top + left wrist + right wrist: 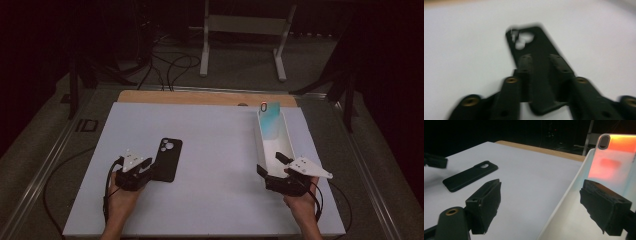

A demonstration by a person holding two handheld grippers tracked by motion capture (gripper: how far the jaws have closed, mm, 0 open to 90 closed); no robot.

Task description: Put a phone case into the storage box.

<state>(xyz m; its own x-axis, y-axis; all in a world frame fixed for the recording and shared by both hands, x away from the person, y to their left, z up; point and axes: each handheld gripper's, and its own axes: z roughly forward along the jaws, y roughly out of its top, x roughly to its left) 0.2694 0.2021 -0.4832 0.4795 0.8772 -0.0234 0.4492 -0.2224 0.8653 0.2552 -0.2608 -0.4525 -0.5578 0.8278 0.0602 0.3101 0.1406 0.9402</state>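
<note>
On the white desk (210, 150), at about 8 o'clock, your left gripper (541, 65) pinches the flat black phone case (169, 159). At 4 o'clock your right gripper (540, 205) sits open across the white tray's (289, 142) smooth wall, near a shiny see-through case (610, 162).

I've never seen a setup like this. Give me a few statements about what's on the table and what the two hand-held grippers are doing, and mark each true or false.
1. A black phone case lies on the white table. True.
2. The left gripper has its jaws on either side of the black case's near end. True.
3. The white tray sits on the table's left side. False: it is on the right, by the right gripper.
4. The right gripper is clamped shut. False: its jaws stand wide apart, astride the tray's wall.
5. An iridescent phone case leans upright in the tray's far end. True.
</note>
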